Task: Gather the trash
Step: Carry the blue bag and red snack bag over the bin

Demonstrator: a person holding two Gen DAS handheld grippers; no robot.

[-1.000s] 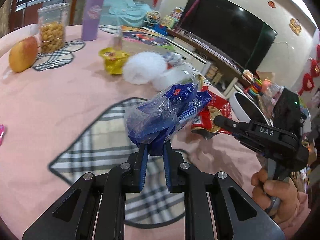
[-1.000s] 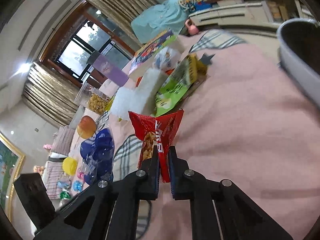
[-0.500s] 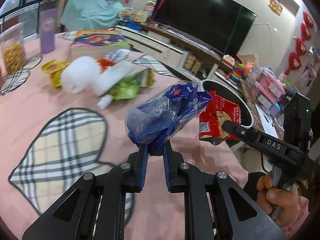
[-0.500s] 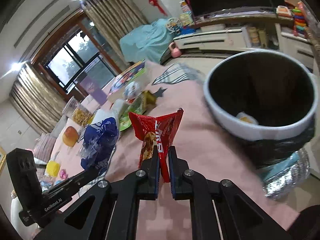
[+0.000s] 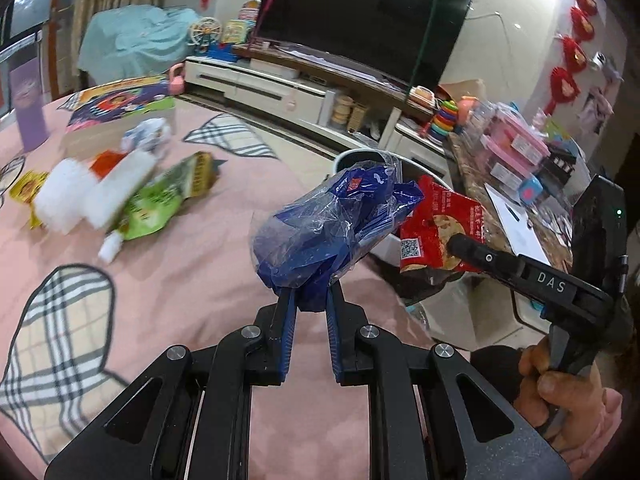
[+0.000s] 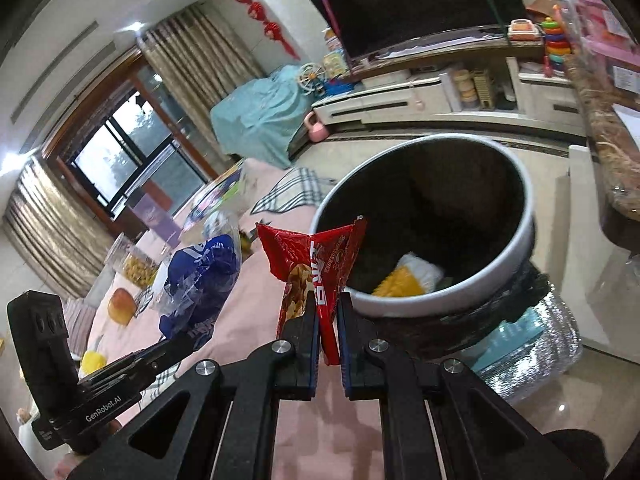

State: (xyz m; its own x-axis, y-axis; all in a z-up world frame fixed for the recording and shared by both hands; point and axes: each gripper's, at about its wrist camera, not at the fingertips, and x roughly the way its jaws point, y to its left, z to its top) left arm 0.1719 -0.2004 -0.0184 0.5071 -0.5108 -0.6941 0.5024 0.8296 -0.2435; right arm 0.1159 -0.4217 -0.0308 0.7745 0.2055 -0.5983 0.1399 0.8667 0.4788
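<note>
Two wrappers pinched and carried toward the bin

The left gripper (image 5: 310,300) is clamped on a crinkly blue bag (image 5: 332,228); the right gripper (image 6: 328,320) is fully closed on a red snack packet (image 6: 316,268) at the bin (image 6: 528,216) rim. Both look light, limp and slippery; a bunched edge likely grips best.

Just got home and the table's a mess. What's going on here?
A person is clearing trash with a gripper in each hand. The left gripper is shut on a blue plastic wrapper, the right gripper on a red snack bag. Both are near the bin; more wrappers lie on the table.
</note>
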